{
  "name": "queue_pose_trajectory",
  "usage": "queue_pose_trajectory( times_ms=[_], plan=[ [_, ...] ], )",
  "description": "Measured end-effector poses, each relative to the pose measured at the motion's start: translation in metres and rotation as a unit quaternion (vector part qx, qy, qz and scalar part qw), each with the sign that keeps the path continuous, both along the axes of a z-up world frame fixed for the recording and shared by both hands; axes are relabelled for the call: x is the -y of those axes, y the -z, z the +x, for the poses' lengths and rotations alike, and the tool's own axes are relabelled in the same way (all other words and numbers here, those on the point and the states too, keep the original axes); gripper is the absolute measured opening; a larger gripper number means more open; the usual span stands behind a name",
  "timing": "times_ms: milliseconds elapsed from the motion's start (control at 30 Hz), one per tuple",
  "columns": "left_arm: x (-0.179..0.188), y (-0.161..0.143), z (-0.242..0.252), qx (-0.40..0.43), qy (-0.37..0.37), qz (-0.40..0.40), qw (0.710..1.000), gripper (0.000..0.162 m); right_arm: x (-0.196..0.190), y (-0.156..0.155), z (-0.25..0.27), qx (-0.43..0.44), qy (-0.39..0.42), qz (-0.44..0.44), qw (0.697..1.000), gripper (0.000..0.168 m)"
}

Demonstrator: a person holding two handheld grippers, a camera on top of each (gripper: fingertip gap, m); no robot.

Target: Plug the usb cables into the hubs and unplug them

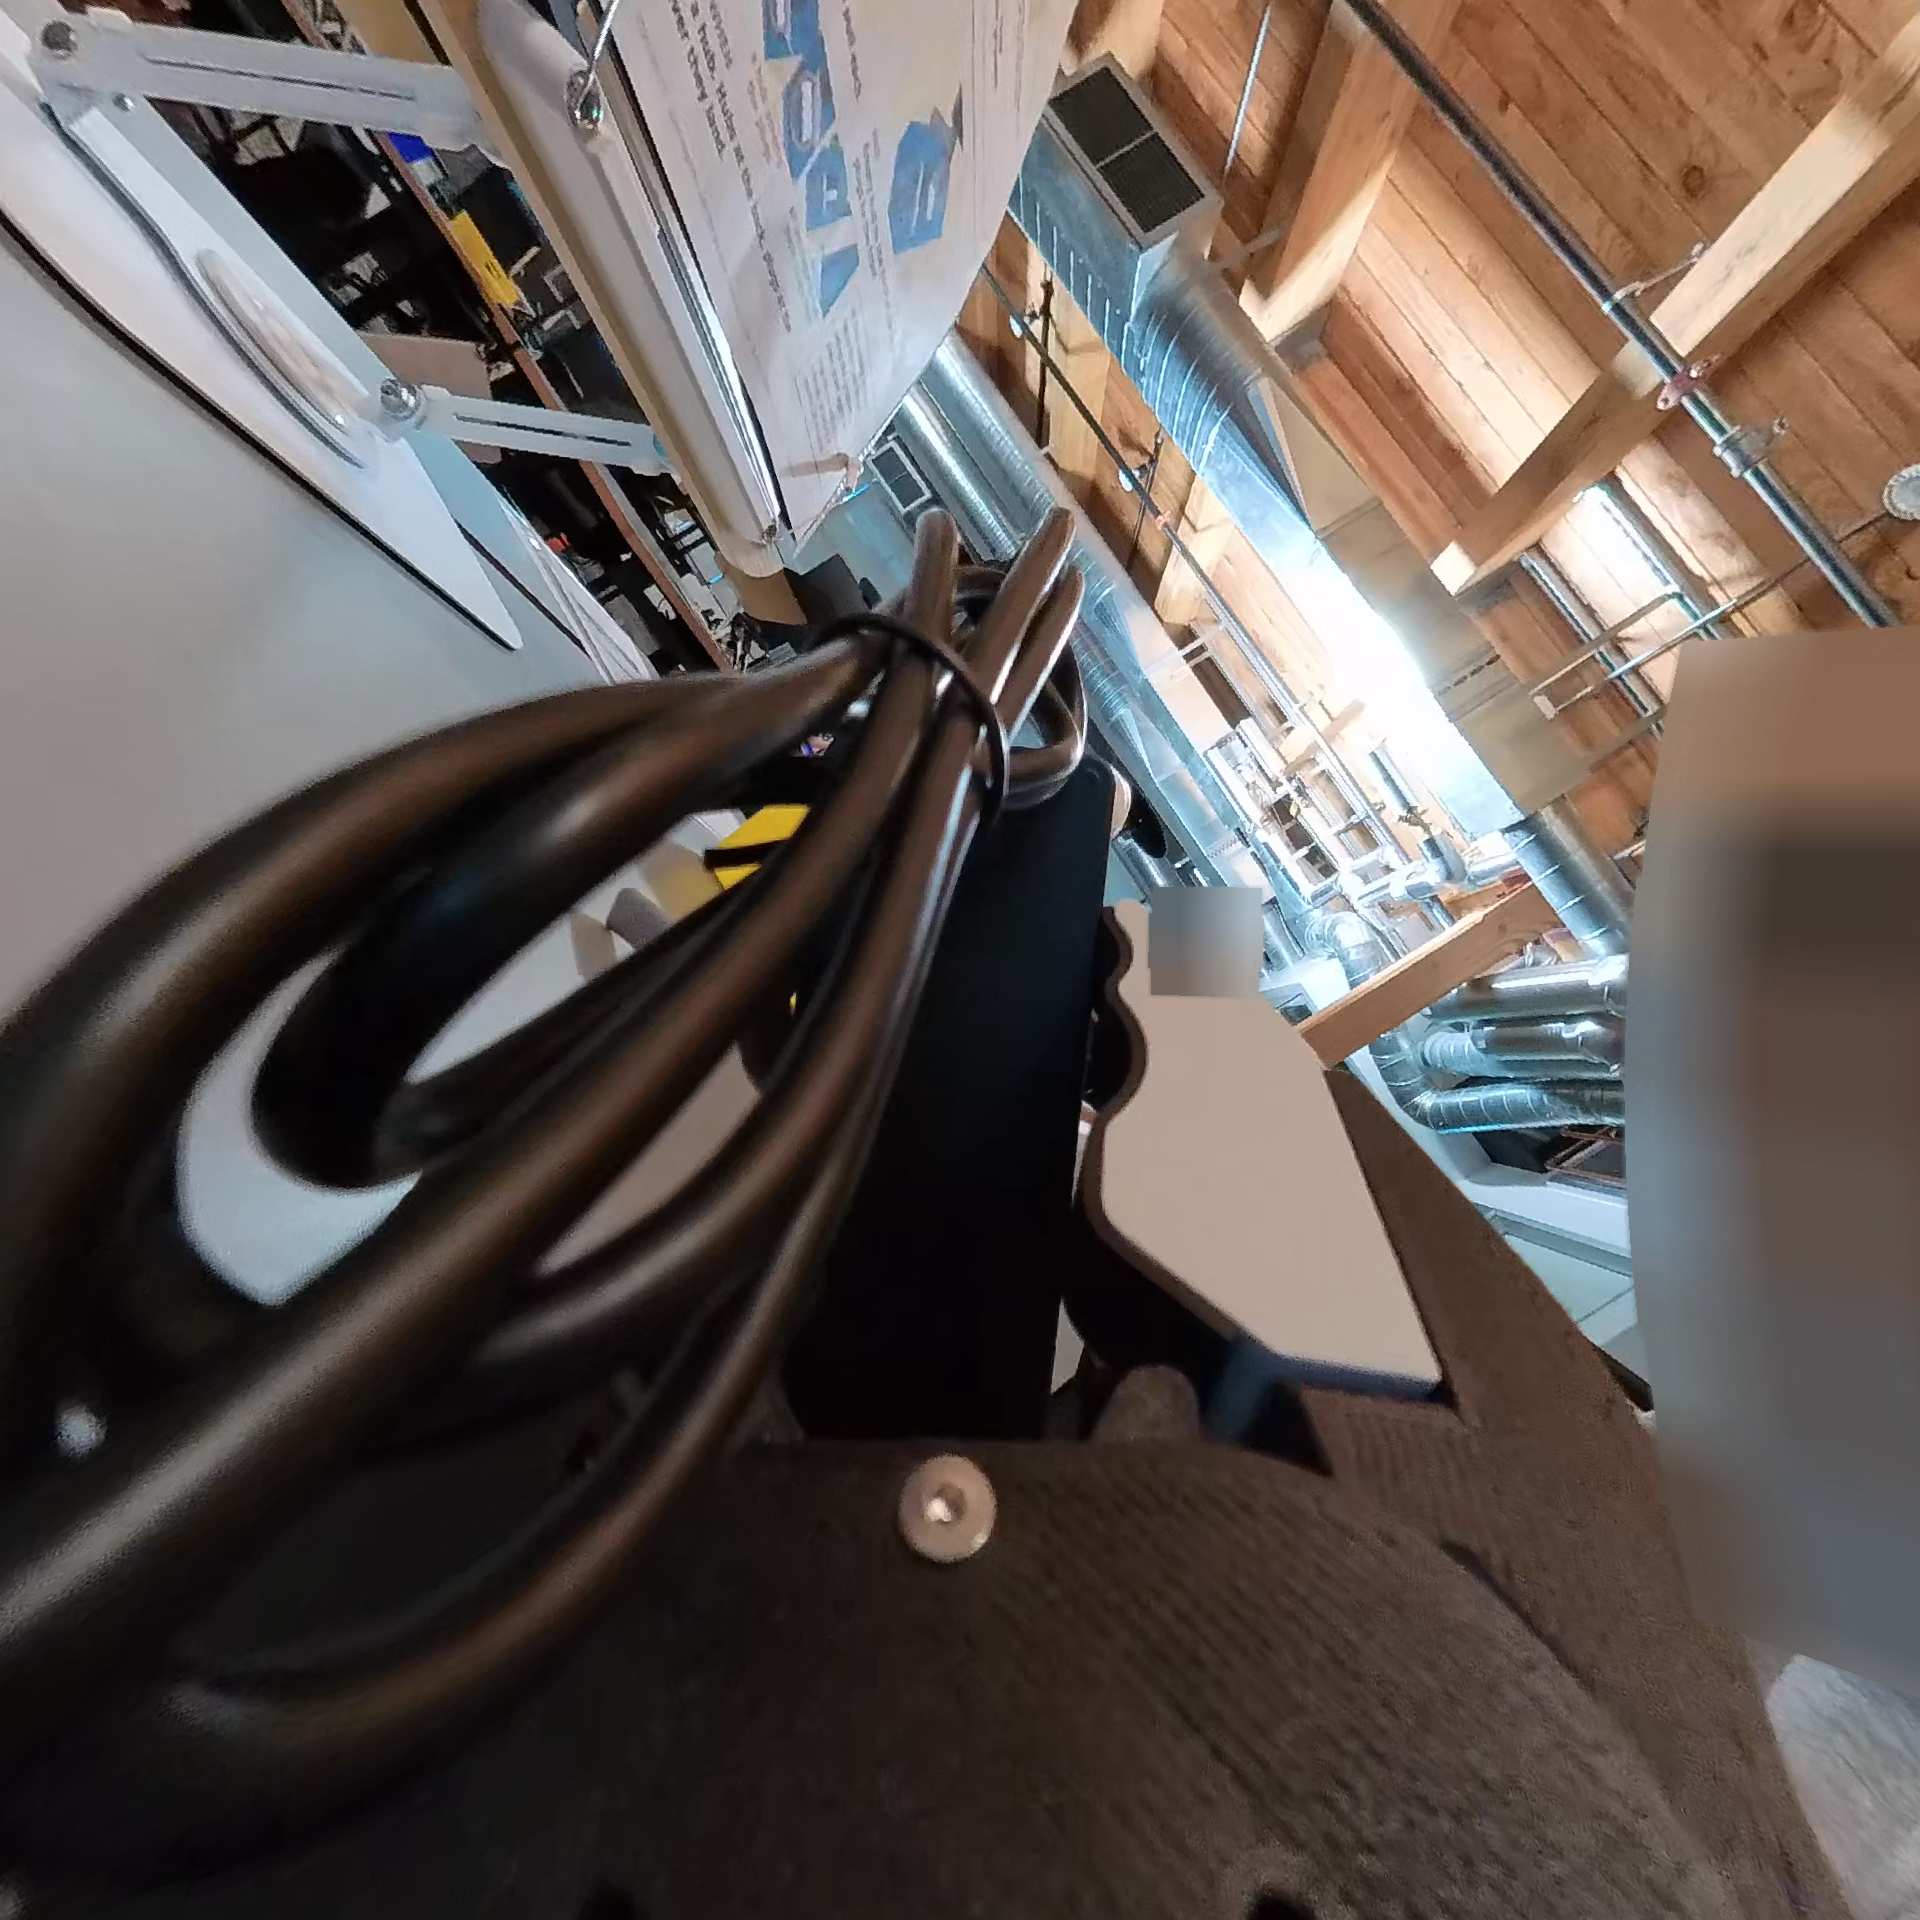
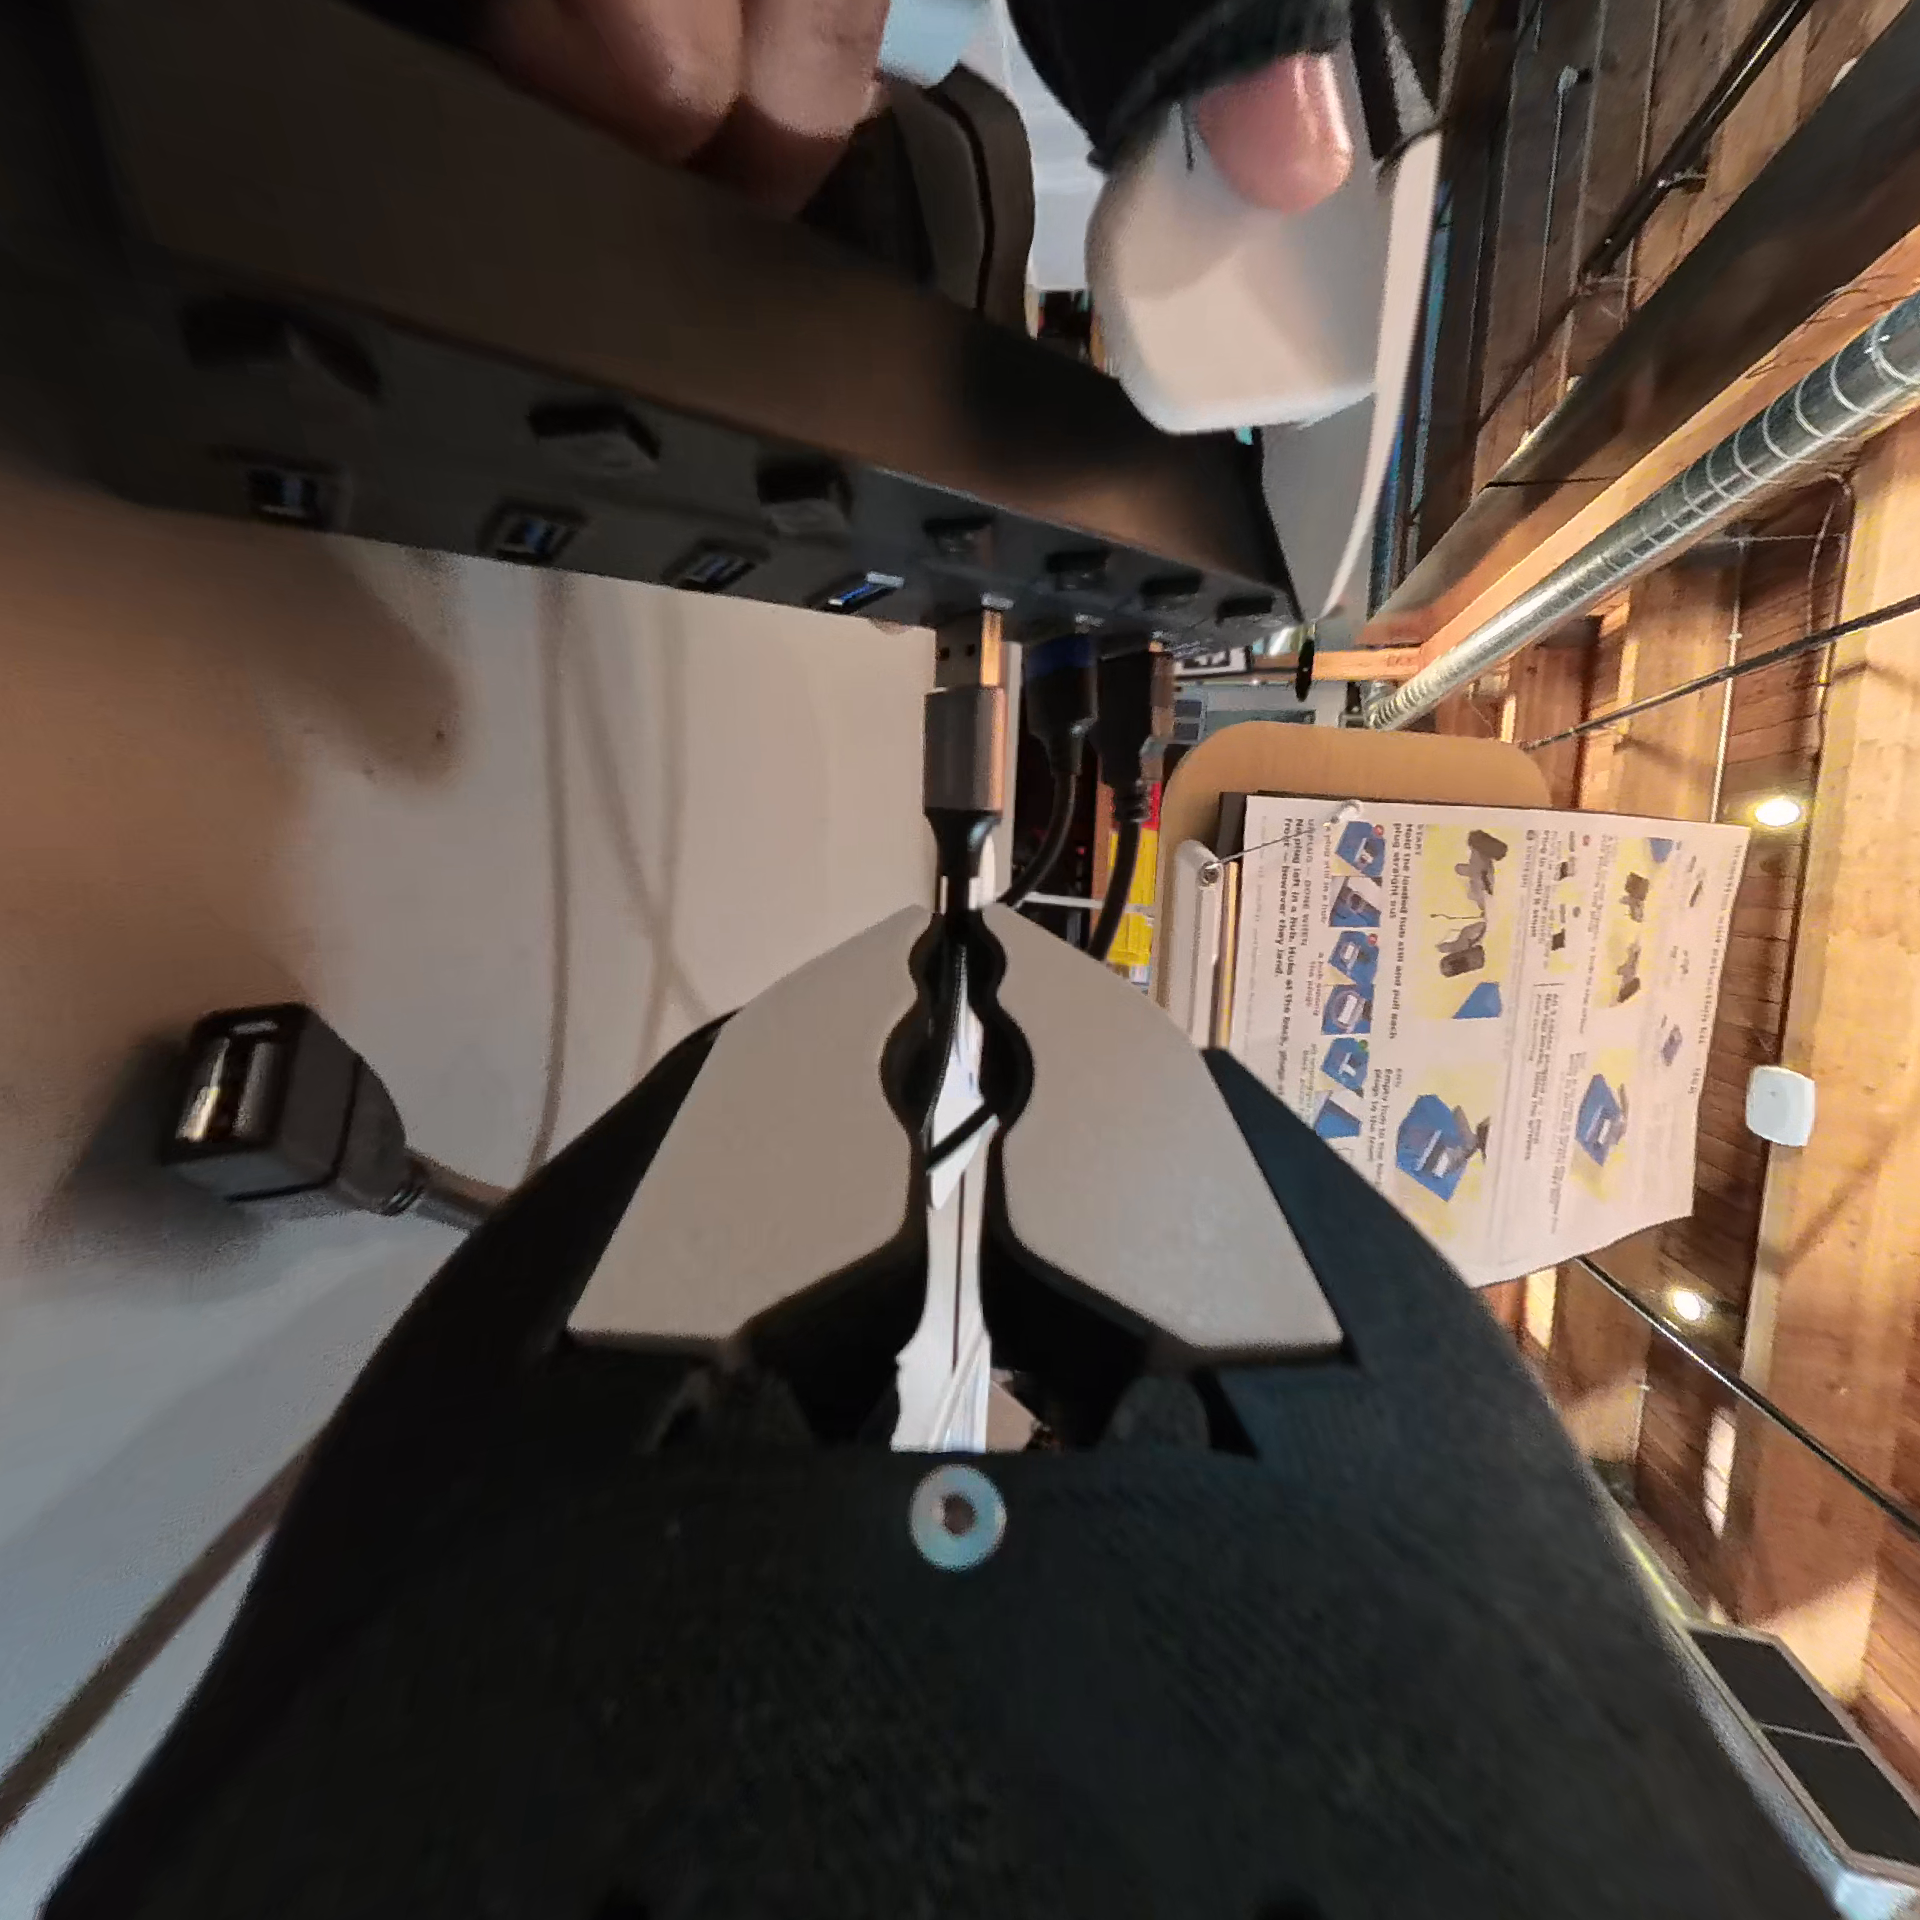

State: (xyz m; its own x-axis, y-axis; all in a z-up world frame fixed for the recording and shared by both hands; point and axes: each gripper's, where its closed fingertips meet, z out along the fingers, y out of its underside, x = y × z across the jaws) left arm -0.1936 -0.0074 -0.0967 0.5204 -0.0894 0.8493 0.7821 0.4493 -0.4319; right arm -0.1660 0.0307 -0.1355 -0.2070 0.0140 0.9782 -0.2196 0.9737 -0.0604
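While the right tool (image 2: 961,920) pinches the cable behind a grey USB plug (image 2: 964,743) half-seated in the black hub (image 2: 623,416), the left tool (image 1: 1039,935) clamps that hub, so a straight push or pull comes next.

right tool (image 2: 961,925) closed, left tool (image 1: 1101,925) clamped

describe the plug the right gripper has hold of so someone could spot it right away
Find the long black hub across the top of the right wrist view. Three plugs hang from its port row; the right gripper pinches the cable of the leftmost. That plug has a grey metal shell, while its two neighbours are black.
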Motion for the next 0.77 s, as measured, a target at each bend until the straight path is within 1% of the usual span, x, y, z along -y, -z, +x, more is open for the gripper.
queue_pose_trajectory(
  times_ms=[167,267,433,533,667,767],
  plan=[
    [0.002,0.004,-0.004,0.022,0.002,0.005,1.000,0.052,0.002,0.006,0.000,0.000,-0.012,0.004,1.000,0.003],
    [0.002,0.005,-0.005,0.023,0.004,0.002,1.000,0.052,0.003,0.009,0.002,0.010,-0.017,-0.010,1.000,0.004],
    [0.004,0.009,-0.009,0.042,0.004,0.002,0.999,0.050,0.007,0.021,0.007,0.075,-0.027,-0.055,0.995,0.005],
    [0.005,0.012,-0.010,0.052,0.007,-0.002,0.999,0.050,0.006,0.025,0.008,0.097,-0.032,-0.071,0.992,0.006],
    [0.000,0.013,-0.007,0.054,0.020,-0.009,0.998,0.051,0.005,0.032,0.008,0.142,-0.025,-0.105,0.984,0.012],
    [0.000,0.015,-0.007,0.056,0.018,-0.013,0.998,0.052,0.003,0.035,0.008,0.164,-0.023,-0.118,0.979,0.013]
  ],
)
